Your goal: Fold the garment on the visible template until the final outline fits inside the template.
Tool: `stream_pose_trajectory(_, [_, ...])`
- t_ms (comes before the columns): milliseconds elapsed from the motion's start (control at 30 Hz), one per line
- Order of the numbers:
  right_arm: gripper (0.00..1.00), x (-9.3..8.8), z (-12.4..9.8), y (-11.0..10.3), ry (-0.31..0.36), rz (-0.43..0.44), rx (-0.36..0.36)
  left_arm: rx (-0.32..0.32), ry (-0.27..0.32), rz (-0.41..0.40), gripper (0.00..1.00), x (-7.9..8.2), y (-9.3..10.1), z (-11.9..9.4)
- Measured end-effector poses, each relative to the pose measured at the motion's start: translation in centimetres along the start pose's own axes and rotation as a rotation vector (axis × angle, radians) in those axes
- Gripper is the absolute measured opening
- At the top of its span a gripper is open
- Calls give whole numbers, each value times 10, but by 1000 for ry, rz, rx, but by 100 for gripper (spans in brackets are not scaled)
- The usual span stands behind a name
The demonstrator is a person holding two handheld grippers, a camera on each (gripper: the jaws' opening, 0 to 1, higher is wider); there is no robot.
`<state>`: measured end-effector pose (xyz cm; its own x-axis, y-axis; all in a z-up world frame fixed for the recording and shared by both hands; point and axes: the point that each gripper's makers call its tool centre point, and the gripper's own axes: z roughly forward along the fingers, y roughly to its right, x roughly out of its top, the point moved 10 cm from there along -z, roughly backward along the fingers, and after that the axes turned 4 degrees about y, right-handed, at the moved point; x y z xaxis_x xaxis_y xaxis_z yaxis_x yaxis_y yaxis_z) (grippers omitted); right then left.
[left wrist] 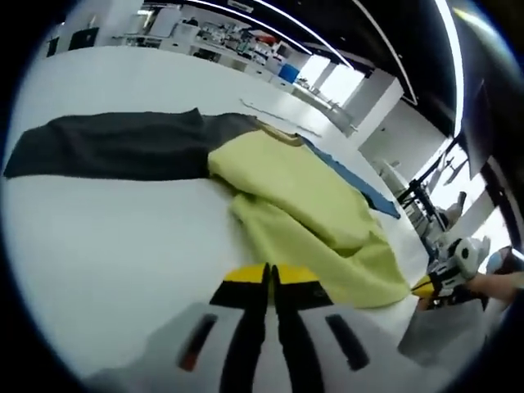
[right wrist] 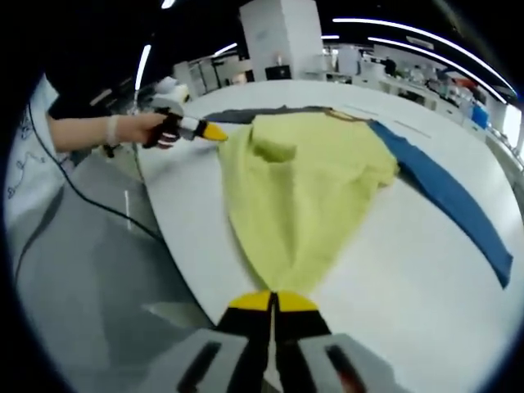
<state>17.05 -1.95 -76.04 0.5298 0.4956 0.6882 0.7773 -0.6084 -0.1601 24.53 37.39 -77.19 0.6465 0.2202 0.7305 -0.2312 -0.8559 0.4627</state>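
A yellow-green garment lies rumpled on the white table. One end of it tapers to a point right at my right gripper, which is shut on that end. The right gripper also appears at the garment's far corner in the left gripper view. My left gripper has its yellow tips pressed together over bare table, just short of the cloth. In the right gripper view the left gripper, held by a hand, sits at the garment's opposite edge.
A dark grey garment lies stretched behind the yellow-green one, and a long blue one lies beside it. The table's curved edge drops to grey floor with a cable. Desks and pillars stand far behind.
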Motion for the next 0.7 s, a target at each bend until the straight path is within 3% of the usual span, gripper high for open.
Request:
stream_pose_trajectory(200, [0, -2, 0, 0, 0, 5, 1, -26, 39, 89, 0, 19, 23, -13])
stream_pose_trajectory(300, [0, -3, 0, -2, -2, 11, 3, -42, 32, 131, 0, 27, 33, -13])
stream_pose_trajectory(400, [0, -6, 0, -1, -3, 16, 5, -48, 13, 184, 0, 32, 39, -7])
stream_pose_trajectory(700, [0, -7, 1, -4, 8, 34, -2, -69, -40, 212, 0, 46, 46, 28])
